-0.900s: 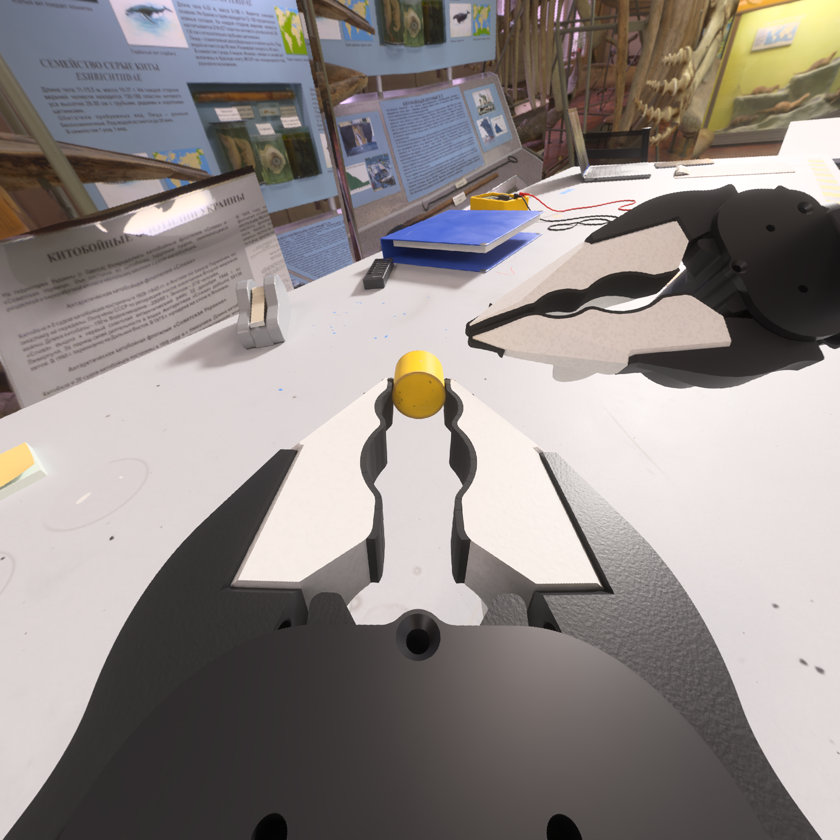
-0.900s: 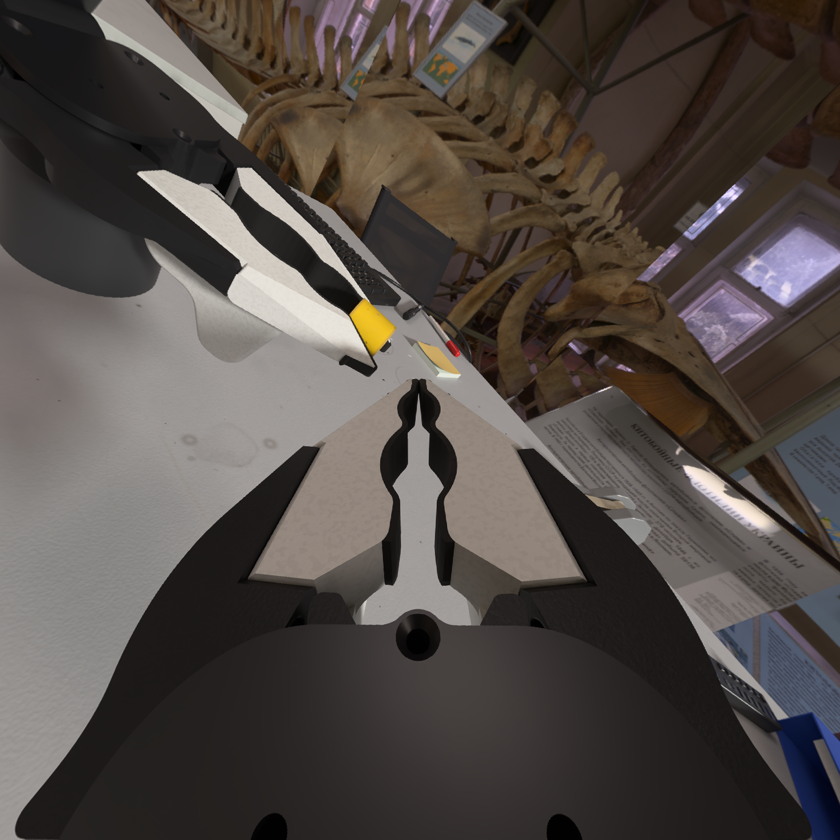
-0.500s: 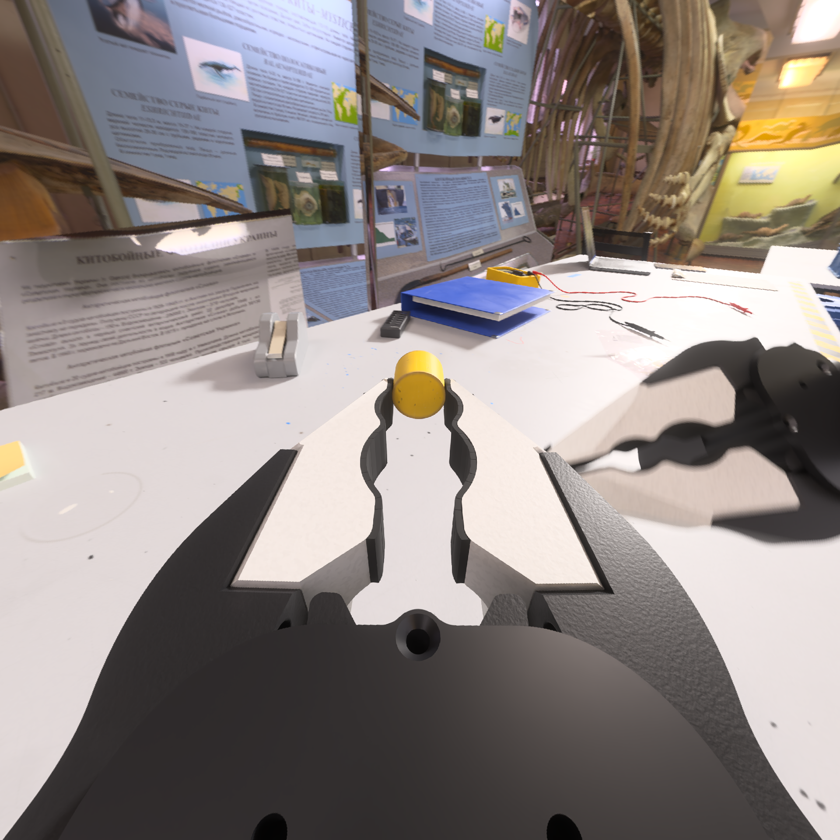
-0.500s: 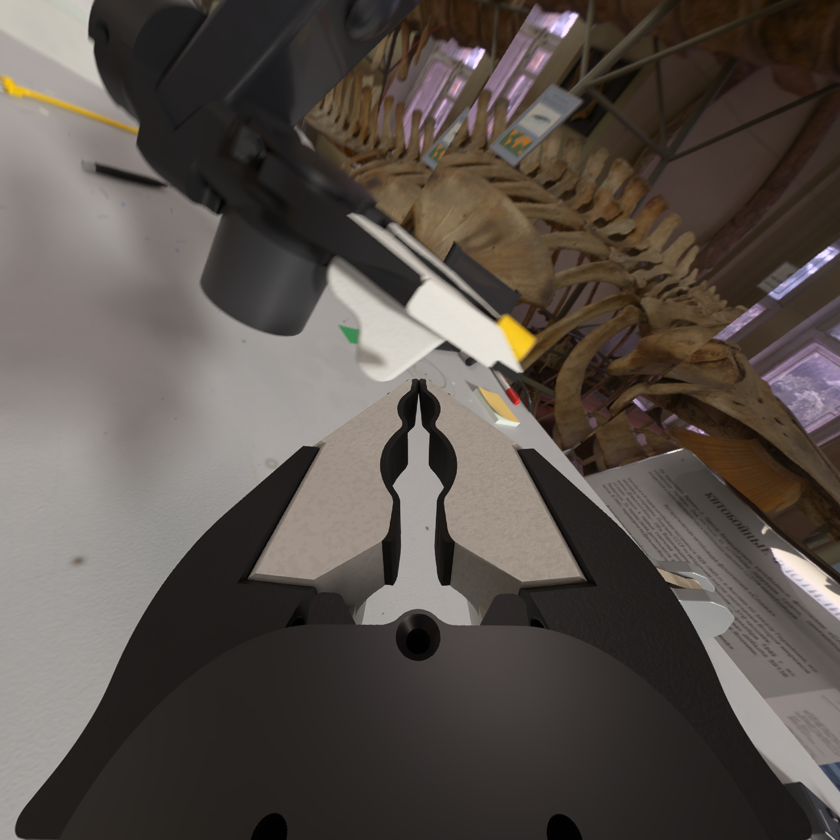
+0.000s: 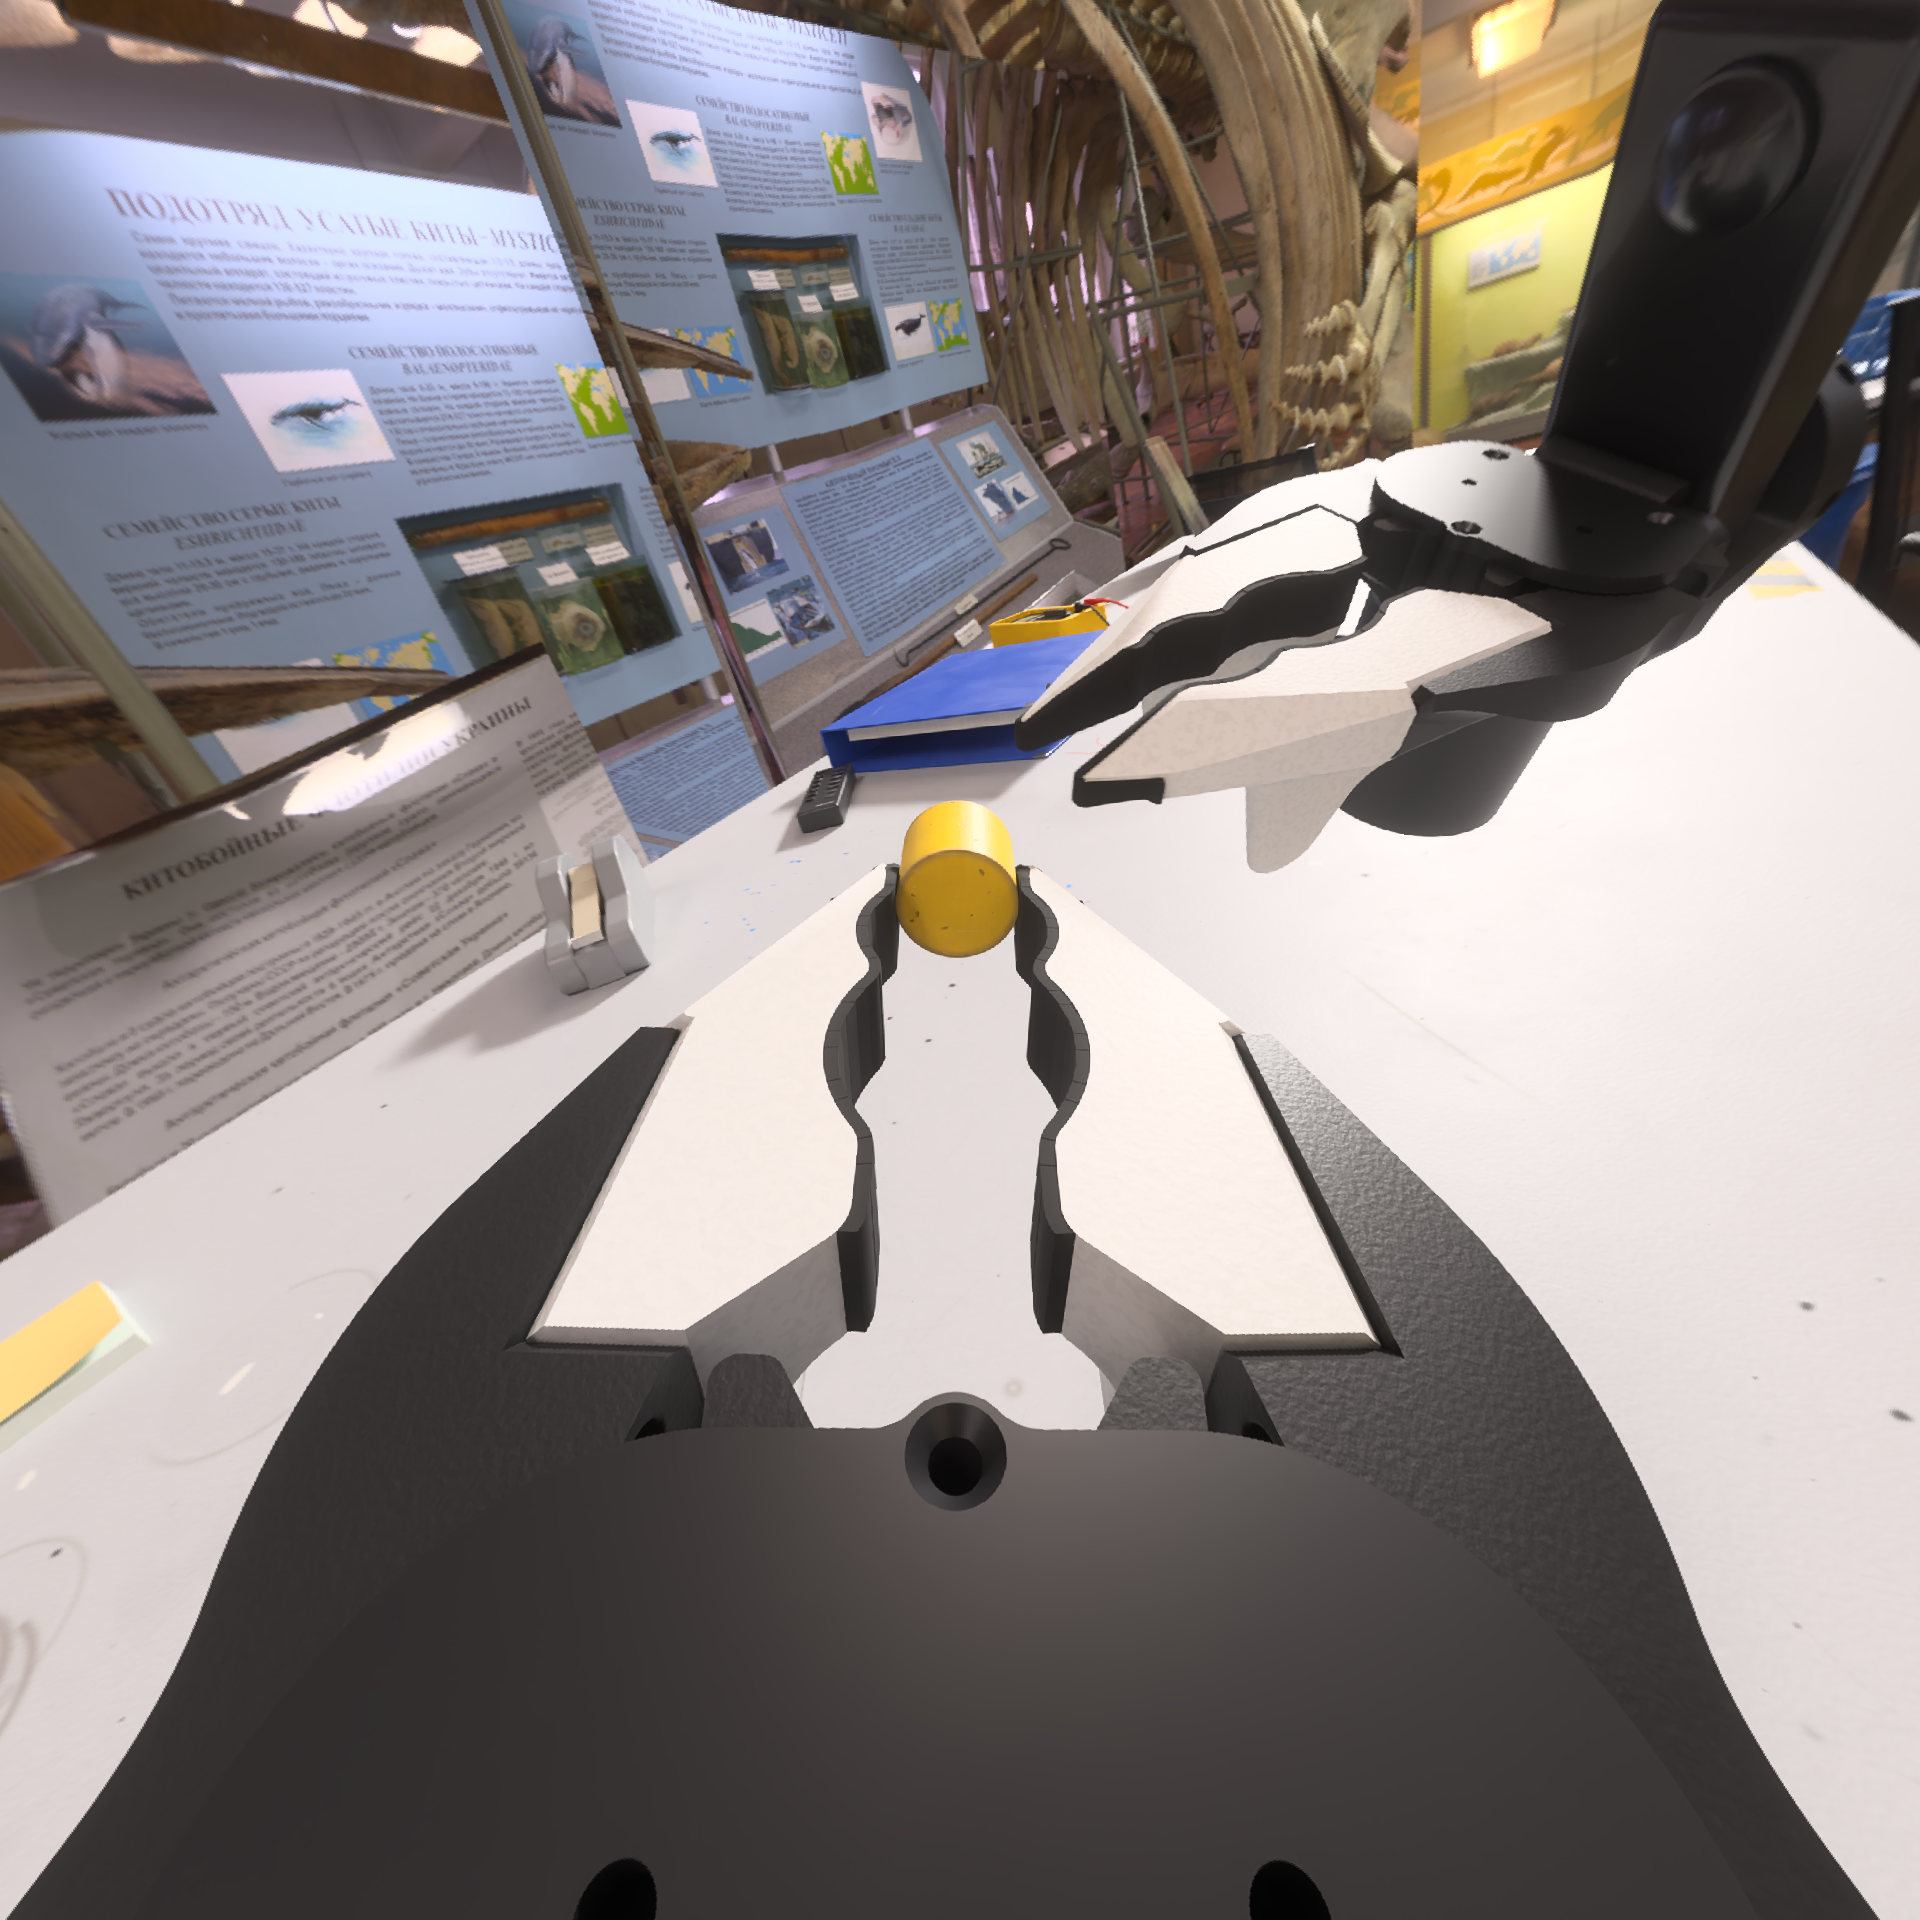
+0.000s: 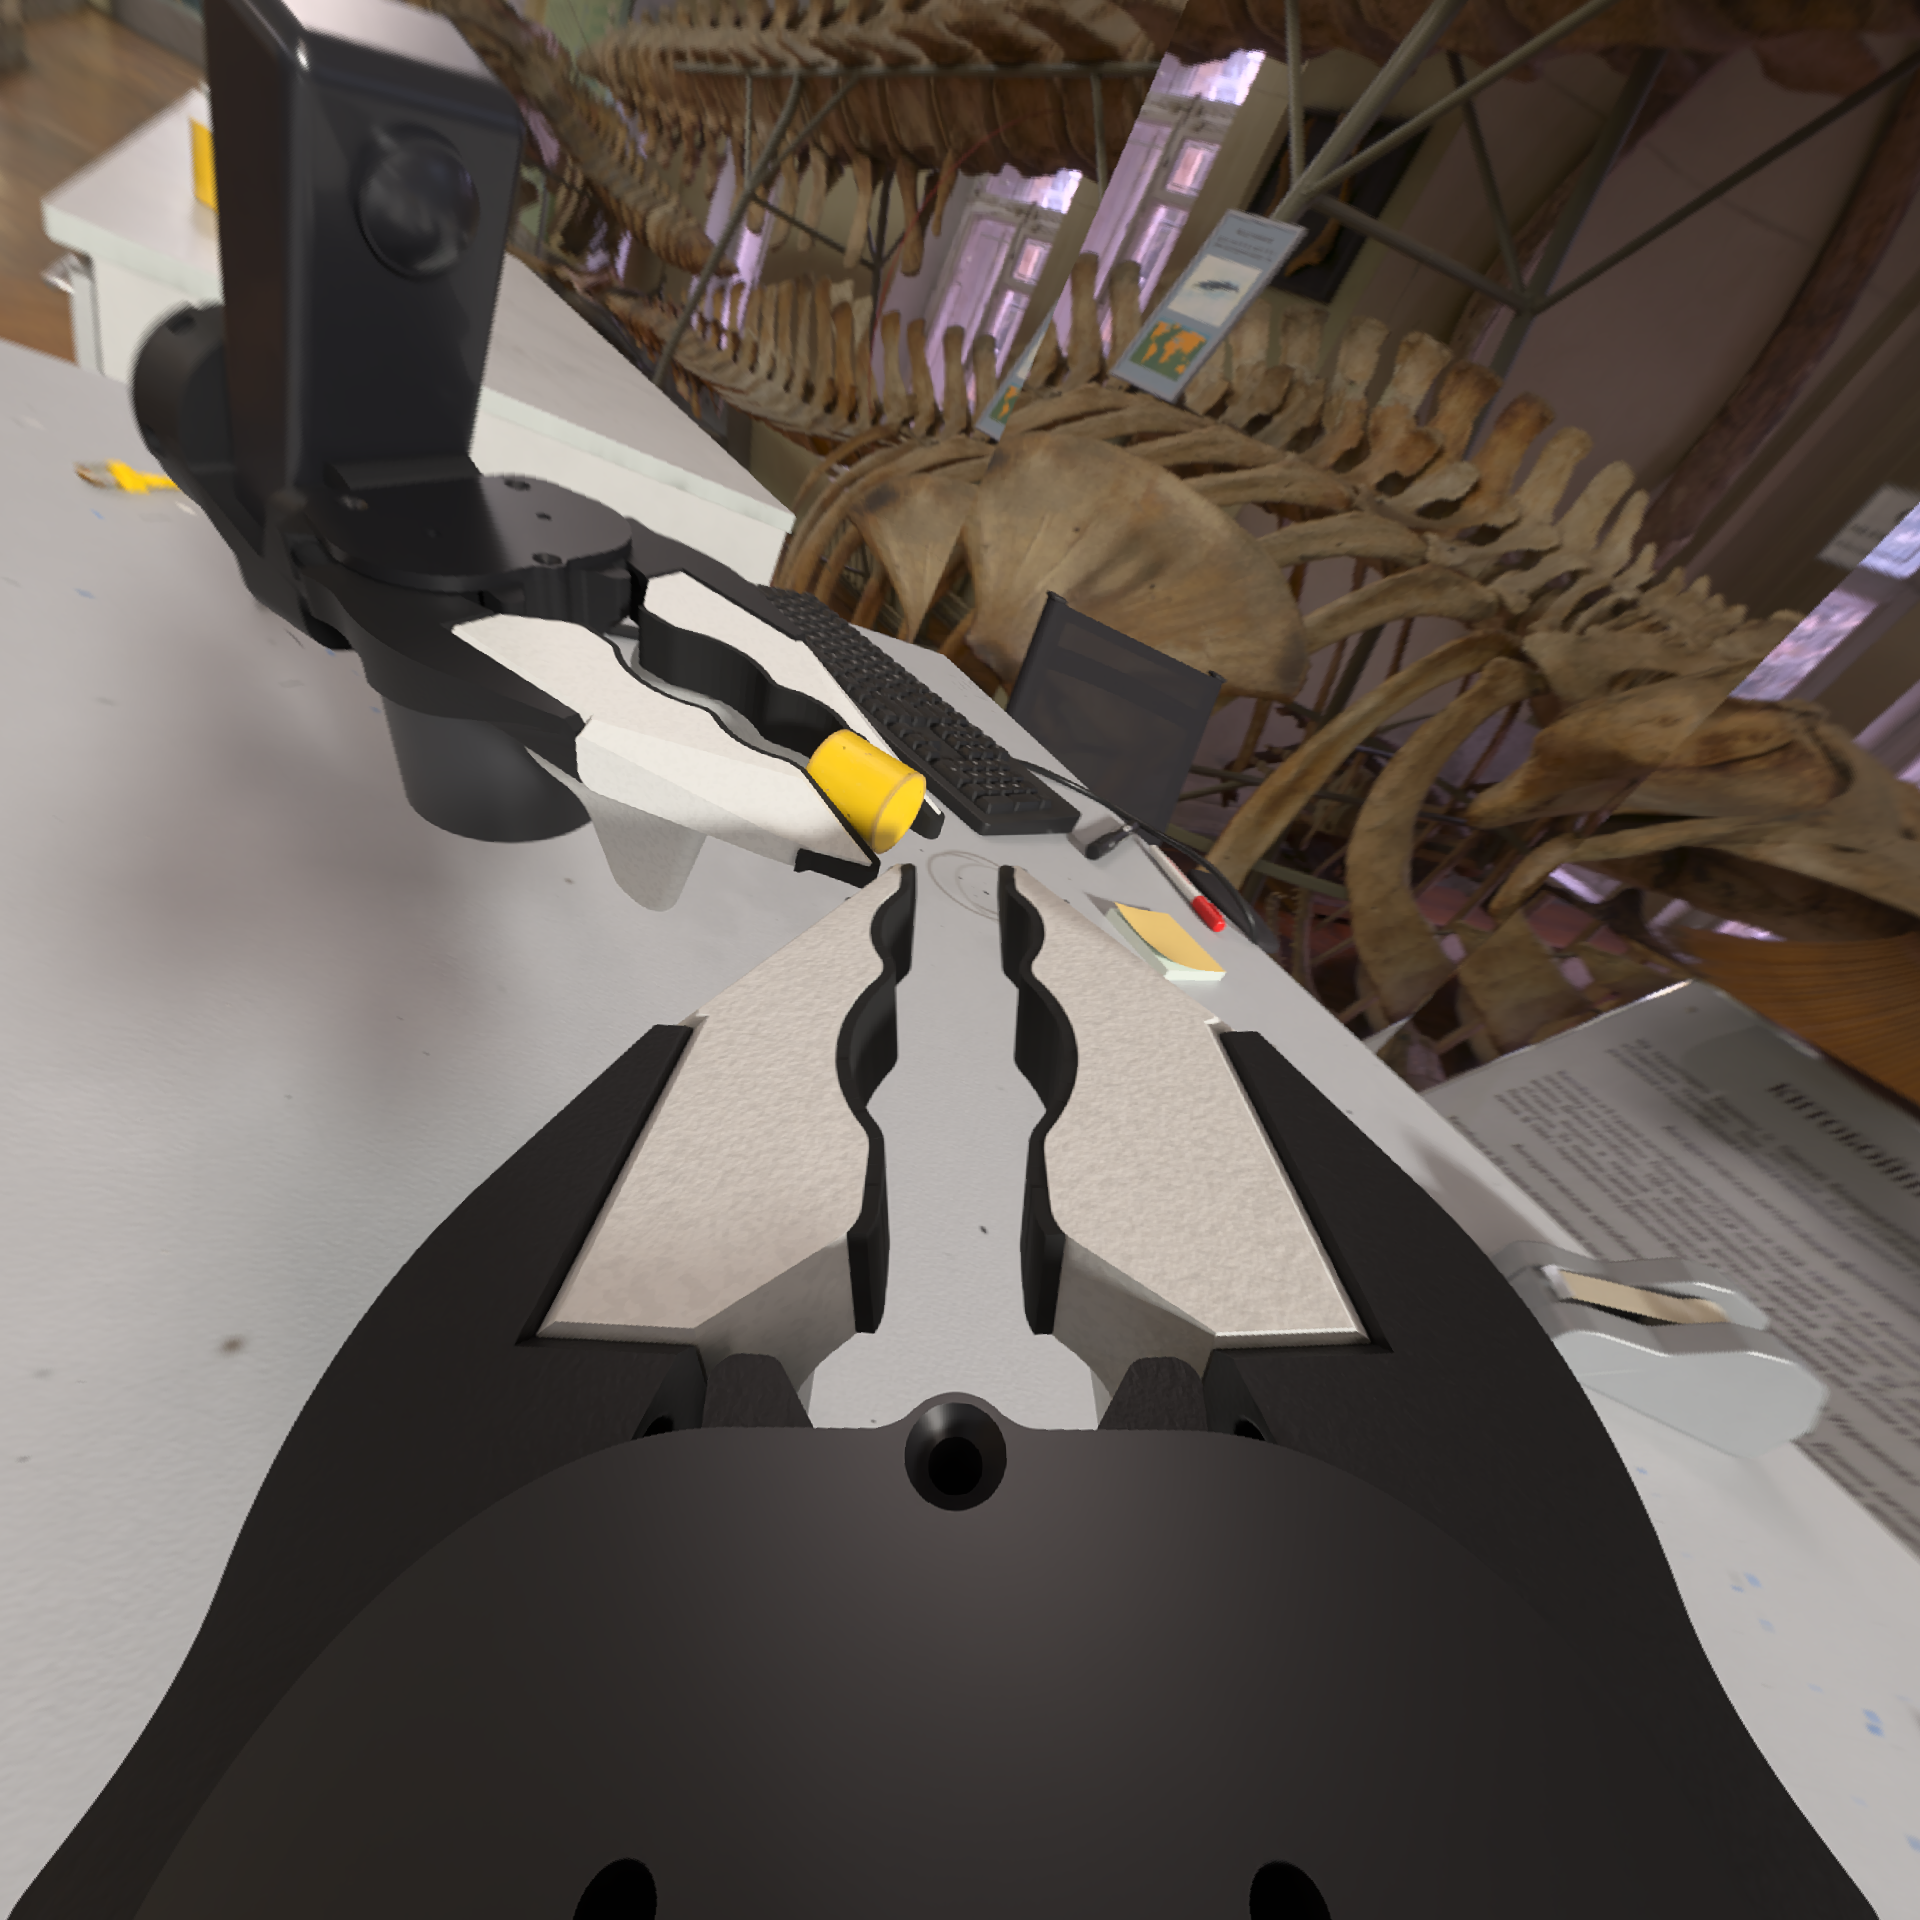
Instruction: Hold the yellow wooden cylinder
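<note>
The yellow wooden cylinder [image 5: 956, 899] lies on its side, clamped between the tips of my left gripper [image 5: 956, 878], with its round end facing the camera. In the right wrist view the cylinder [image 6: 868, 790] sticks out of the left gripper [image 6: 883, 831], held a little above the white table [image 6: 260, 1039]. My right gripper [image 6: 954, 883] is open and empty, its tips just below and beside the cylinder without touching it. In the left wrist view the right gripper [image 5: 1055, 764] hovers to the upper right of the cylinder.
A blue binder [image 5: 956, 696], a yellow meter [image 5: 1044, 623], a small black device [image 5: 828, 798], a grey holder [image 5: 592, 914] and a tilted placard [image 5: 260, 883] are at the back. A keyboard [image 6: 914, 717] and sticky notes [image 6: 1169, 940] lie beyond the grippers.
My right gripper has opened from shut and risen close to the cylinder. My left gripper has kept its hold on the cylinder and lifted it.
</note>
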You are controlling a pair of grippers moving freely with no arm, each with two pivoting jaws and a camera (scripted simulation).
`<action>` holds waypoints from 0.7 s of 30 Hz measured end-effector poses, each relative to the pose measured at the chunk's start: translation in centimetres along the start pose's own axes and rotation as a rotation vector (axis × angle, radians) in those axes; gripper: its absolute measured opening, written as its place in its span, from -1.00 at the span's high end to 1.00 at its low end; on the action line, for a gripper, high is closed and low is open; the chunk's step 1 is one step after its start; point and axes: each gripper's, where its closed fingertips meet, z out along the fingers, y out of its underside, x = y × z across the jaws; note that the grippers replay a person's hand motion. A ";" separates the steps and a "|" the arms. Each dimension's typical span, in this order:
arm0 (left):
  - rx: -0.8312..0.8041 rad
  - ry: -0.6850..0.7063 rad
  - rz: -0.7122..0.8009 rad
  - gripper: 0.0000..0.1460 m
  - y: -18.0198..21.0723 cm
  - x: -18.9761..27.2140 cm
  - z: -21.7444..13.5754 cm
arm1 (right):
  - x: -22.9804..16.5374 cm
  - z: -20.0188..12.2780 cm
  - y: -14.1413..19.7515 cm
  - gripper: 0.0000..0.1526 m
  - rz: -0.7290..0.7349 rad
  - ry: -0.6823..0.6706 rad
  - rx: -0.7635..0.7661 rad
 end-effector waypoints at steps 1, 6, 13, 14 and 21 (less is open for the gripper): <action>-0.002 -0.009 0.014 0.71 0.0 0.0 0.1 | 0.0 0.1 0.1 0.86 -0.024 0.010 -0.008; -0.008 -0.053 0.062 0.71 -0.1 -0.2 0.1 | 0.1 0.3 0.1 0.91 -0.071 0.038 -0.025; -0.031 -0.094 0.096 0.71 -0.1 -0.4 0.2 | 0.3 0.6 0.2 0.88 -0.046 0.064 -0.032; -0.032 -0.095 0.098 0.71 0.0 -0.4 0.2 | 0.3 0.6 0.3 0.87 -0.048 0.064 -0.033; -0.057 -0.116 0.148 0.71 -0.1 -0.3 0.3 | 0.2 0.6 0.1 0.95 -0.139 0.092 -0.035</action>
